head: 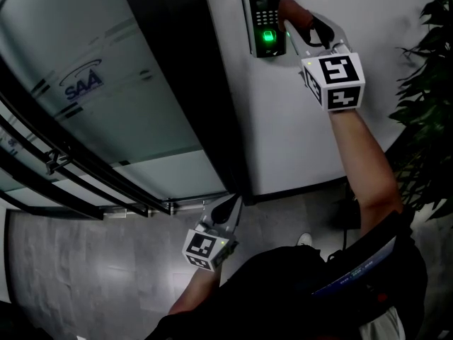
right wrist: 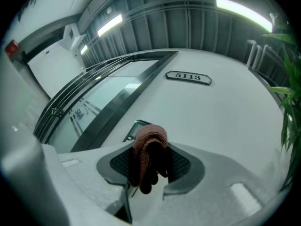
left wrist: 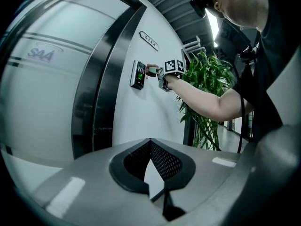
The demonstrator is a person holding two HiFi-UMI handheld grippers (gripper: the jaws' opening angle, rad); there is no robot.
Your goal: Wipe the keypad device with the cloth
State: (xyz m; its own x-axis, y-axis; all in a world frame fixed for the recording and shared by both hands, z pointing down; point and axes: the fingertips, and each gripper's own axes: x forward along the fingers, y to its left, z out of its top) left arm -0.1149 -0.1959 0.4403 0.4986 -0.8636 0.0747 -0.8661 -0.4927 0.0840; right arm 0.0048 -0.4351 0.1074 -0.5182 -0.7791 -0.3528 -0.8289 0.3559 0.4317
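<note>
Right gripper (head: 296,25) pinching cloth (right wrist: 149,147) at keypad device (head: 262,20) edge, dead ahead; wipe seemingly underway, unfinished. Left gripper (left wrist: 150,145) closed, empty.

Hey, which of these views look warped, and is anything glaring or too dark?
Head view: little warping, dark at the bottom, keypad device glowing green. Left gripper view: heavy fisheye, door frame bowed. Right gripper view: fisheye too, ceiling lights blown out.

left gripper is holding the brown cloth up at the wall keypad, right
No: the right gripper holds the brown cloth up at the wall keypad device; the right gripper view shows the cloth between its jaws.
</note>
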